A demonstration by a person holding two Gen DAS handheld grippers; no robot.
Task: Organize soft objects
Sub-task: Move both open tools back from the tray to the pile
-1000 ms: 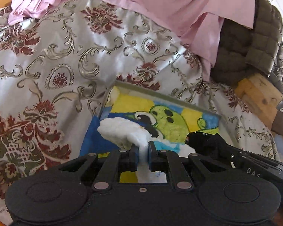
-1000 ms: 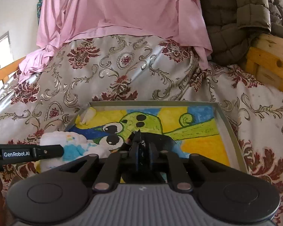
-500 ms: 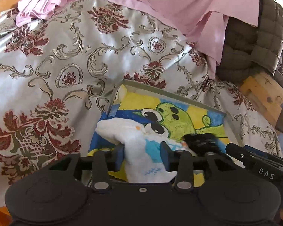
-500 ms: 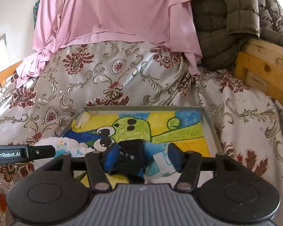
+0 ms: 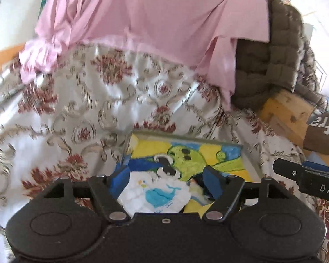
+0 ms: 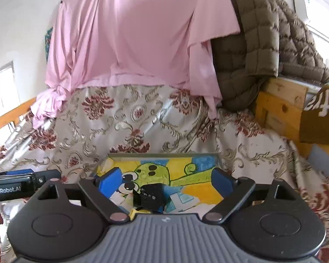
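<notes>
Bedding in floral satin carries the painted tray (image 5: pixel 249 164). Left tool (image 5: pixel 164 178), just spread, clears the white whale cloth (image 5: pixel 158 197) in it; right tool (image 6: pixel 165 183), likewise, clears the black cloth (image 6: pixel 151 197). Either jaw could snag fabric.

Left view motion-blurred on floral bedspread (image 5: pixel 98 100); white cloth (image 5: pixel 155 195) near edge hidden behind gripper body; sleeve (image 5: pixel 324 133) cut off beside tray (image 5: pixel 250 164).

Socks (image 5: pixel 158 195) in tray (image 5: pixel 249 164) — on bedspread (image 5: pixel 81 100).
</notes>
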